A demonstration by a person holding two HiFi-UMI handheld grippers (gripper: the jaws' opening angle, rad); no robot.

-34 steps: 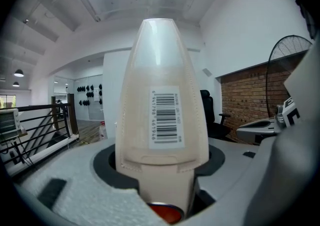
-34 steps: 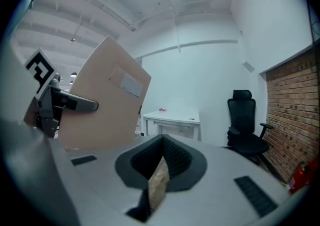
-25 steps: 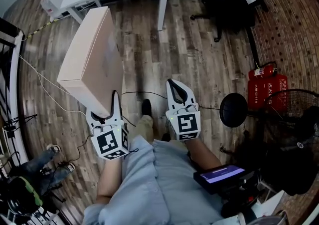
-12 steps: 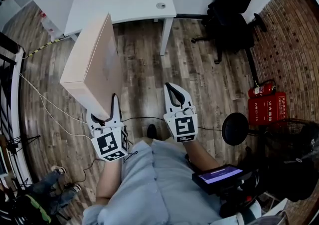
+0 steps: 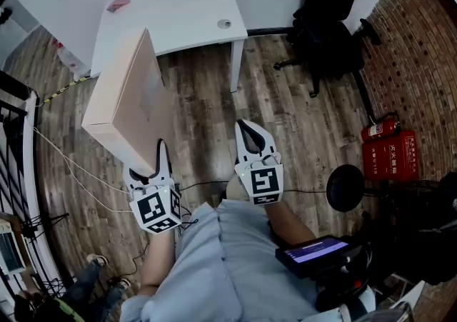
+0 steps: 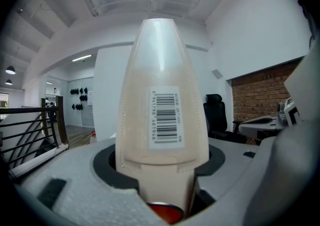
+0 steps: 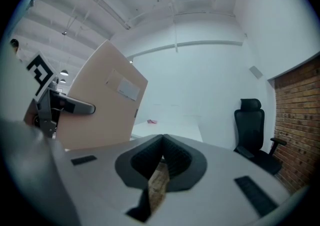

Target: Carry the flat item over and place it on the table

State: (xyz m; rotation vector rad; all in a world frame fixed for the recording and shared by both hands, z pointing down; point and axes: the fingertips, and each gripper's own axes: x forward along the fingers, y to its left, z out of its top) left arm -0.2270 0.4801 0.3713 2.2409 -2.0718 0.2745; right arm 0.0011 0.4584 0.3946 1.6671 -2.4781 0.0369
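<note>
A flat beige cardboard box (image 5: pixel 132 99) stands on edge, its lower end clamped in my left gripper (image 5: pixel 153 163). In the left gripper view the box (image 6: pixel 162 94) rises straight up between the jaws of that gripper (image 6: pixel 160 185), barcode label facing the camera. My right gripper (image 5: pixel 247 125) hovers beside it over the wooden floor, shut and holding nothing; the right gripper view shows its jaws (image 7: pixel 162 142) closed together. The white table (image 5: pixel 178 6) lies just ahead of the box's top end, and the box (image 7: pixel 100 104) shows at the left of the right gripper view.
A small pink item (image 5: pixel 118 3) lies on the table's far left. A black office chair (image 5: pixel 328 13) stands right of the table. A fire extinguisher (image 5: pixel 382 128) and red case (image 5: pixel 393 156) sit by the brick wall; a black fan (image 5: pixel 345 187) and cables lie on the floor.
The person has walked toward the white table, which now fills more of the top of the head view. The box stays clamped in the left gripper; the right gripper stays shut.
</note>
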